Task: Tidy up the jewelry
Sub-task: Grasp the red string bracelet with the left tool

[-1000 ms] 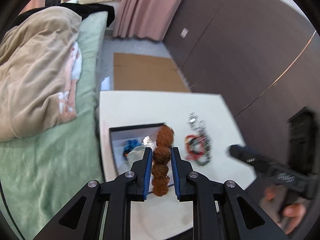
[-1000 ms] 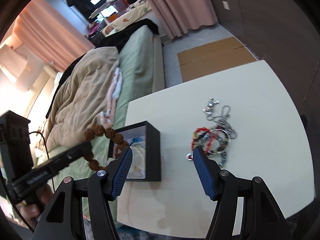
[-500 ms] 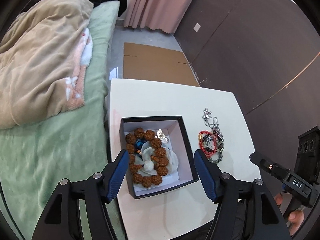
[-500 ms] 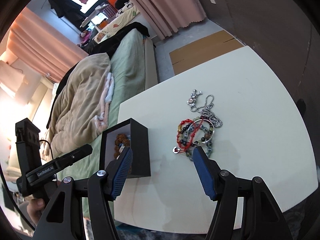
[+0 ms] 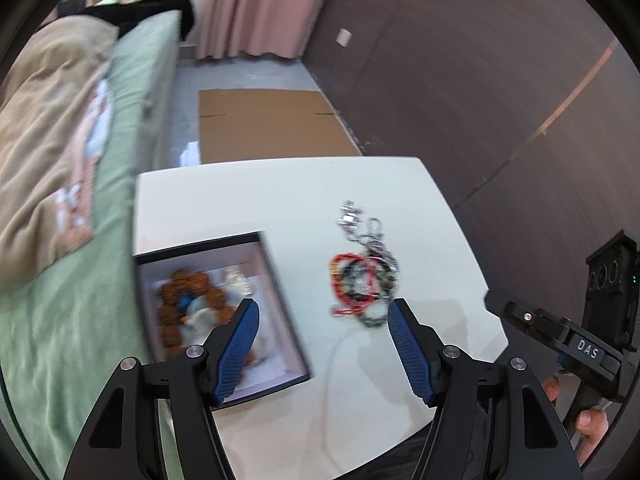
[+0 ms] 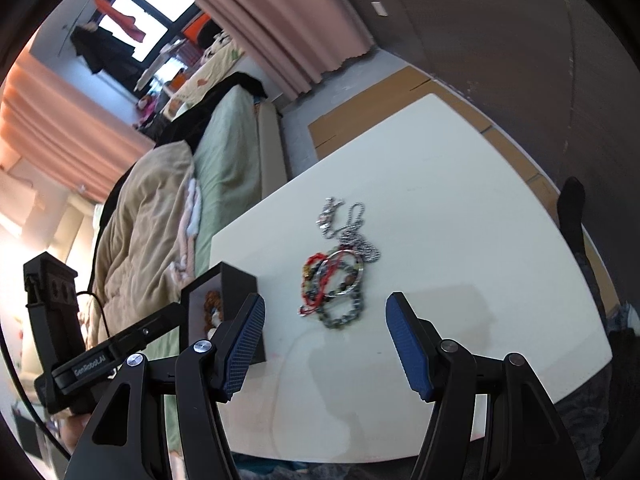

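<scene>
You are holding the left gripper (image 5: 322,344) with its jaws spread wide and nothing between them, above the white table (image 5: 248,196). The black box (image 5: 280,276) is sitting just ahead of its left finger, with the brown bead bracelet (image 5: 188,300) lying inside, blurred. The tangle of remaining jewelry (image 5: 362,276), red cord, dark beads and silver chain, is lying ahead between the fingers, beside the box. Your right gripper (image 6: 324,336) is also gaping and empty, pointing at the same jewelry (image 6: 340,276). A green bed (image 5: 132,92) is flanking the table on the left; flat cardboard (image 5: 264,124) is lying beyond it. Across the views, "DAS" (image 5: 587,354) and "GenRobot.AI" (image 6: 90,366) are showing on the tools.
</scene>
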`<state>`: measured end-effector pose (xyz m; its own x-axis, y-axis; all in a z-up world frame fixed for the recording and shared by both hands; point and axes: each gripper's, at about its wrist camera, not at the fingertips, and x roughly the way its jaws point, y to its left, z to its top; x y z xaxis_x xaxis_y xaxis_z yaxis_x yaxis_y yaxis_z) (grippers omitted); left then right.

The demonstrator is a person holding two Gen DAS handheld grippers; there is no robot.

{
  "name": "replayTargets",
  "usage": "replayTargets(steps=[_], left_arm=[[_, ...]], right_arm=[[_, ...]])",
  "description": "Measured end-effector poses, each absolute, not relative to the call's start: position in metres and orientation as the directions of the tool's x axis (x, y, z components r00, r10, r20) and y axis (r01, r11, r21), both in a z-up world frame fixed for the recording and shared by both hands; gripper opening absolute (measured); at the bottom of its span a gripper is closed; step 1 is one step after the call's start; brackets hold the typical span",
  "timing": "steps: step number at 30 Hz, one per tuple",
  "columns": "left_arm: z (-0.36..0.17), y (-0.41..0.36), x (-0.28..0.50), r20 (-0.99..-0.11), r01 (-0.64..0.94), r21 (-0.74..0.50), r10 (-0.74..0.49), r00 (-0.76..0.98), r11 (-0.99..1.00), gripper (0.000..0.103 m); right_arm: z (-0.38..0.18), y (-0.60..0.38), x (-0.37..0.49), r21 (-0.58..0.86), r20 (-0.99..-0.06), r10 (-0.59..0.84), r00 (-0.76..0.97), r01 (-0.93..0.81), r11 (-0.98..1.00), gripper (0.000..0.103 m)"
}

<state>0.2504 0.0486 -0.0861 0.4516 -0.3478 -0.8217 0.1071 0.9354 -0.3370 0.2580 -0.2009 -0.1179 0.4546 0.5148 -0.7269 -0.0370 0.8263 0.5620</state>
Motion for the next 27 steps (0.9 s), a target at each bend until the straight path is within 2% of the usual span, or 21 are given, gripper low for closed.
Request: replayTargets(steps=[4, 9, 13, 18, 27], left_arm=[[-0.088, 0.02, 0.258, -0.826, 0.165, -0.321, -0.361, 0.432, 0.933, 0.065], [-0.101, -0.009, 0.274, -0.845, 0.198, -0.319, -0.373, 0.383, 0.927, 0.049], [-0.113, -0.023, 0.286, -0.86, 0.2, -0.313, -0.367, 0.356, 0.928, 0.04], [-0.128, -0.037, 0.301, -0.88, 0.199, -0.3, -0.351, 0.321, 0.933, 0.022], [-0.16, -0.051, 0.318, -0.924, 0.189, -0.231, -0.276, 0.264, 0.954, 0.02]], right_arm=[[-0.126, -0.215, 0.257, 0.57, -0.728, 0.506, 0.463, -0.001, 0.822, 0.064], [-0.135, -0.229, 0.258, 0.578, -0.731, 0.504, 0.46, 0.025, 0.816, 0.064], [-0.142, -0.24, 0.261, 0.589, -0.729, 0.506, 0.461, 0.046, 0.807, 0.064], [-0.149, -0.251, 0.266, 0.6, -0.727, 0.508, 0.461, 0.068, 0.797, 0.064], [-0.161, -0.262, 0.277, 0.606, -0.732, 0.512, 0.45, 0.088, 0.79, 0.064]])
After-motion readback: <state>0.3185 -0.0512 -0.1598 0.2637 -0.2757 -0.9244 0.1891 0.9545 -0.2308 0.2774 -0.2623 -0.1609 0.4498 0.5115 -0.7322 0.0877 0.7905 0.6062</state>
